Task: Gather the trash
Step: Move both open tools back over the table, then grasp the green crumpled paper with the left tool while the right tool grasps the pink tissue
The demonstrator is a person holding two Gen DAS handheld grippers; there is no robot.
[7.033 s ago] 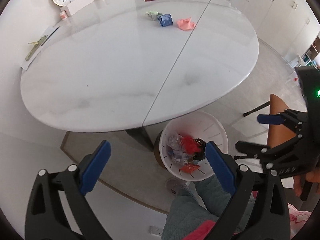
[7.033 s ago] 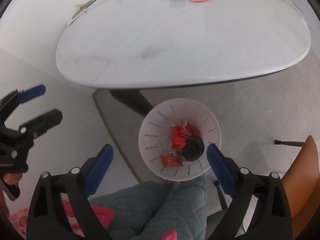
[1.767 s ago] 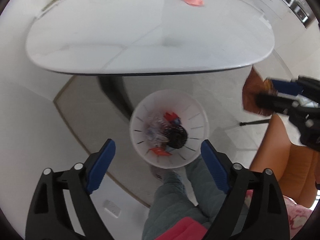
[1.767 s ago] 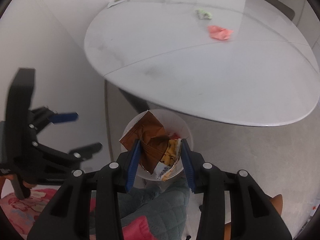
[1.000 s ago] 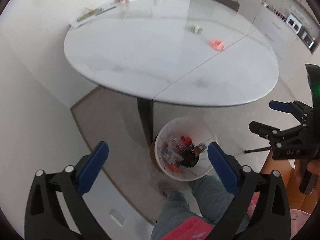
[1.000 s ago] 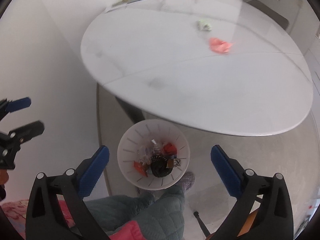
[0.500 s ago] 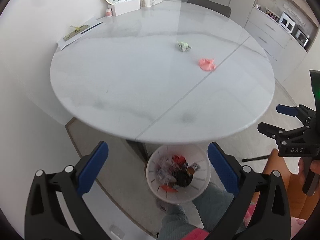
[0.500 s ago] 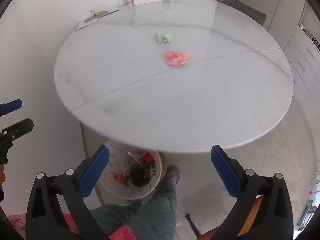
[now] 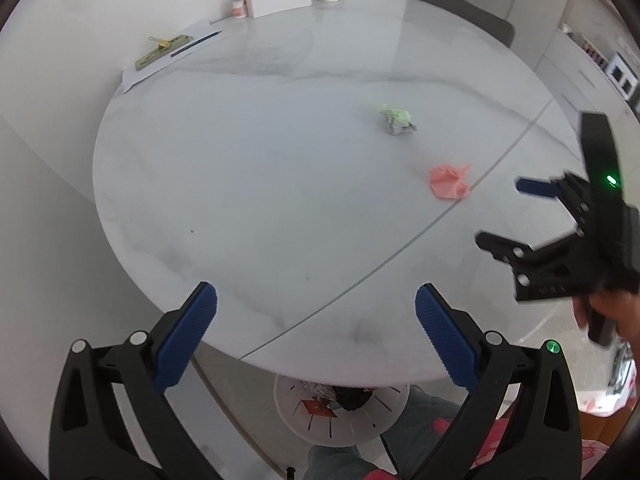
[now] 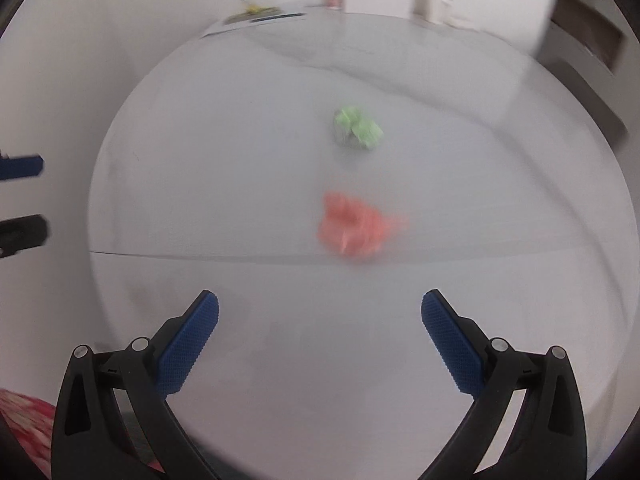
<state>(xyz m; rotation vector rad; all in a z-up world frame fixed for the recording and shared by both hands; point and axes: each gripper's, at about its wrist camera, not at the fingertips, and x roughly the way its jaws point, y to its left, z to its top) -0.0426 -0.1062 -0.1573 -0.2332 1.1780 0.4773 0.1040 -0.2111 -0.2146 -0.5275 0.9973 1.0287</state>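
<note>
Over the round white surface (image 9: pixel 280 184), whose middle lies bare around a thin seam, both tools hang wide and empty. Under the surface's near edge a white bin (image 9: pixel 340 420) shows half its rim, with wrappers inside. The right tool (image 10: pixel 320 332) faces the pink wad (image 10: pixel 354 228), which lies just beyond the seam; the green wad (image 10: pixel 358 128) sits farther toward the surface's far edge. The left tool (image 9: pixel 316 320) hovers above the surface's near rim.
</note>
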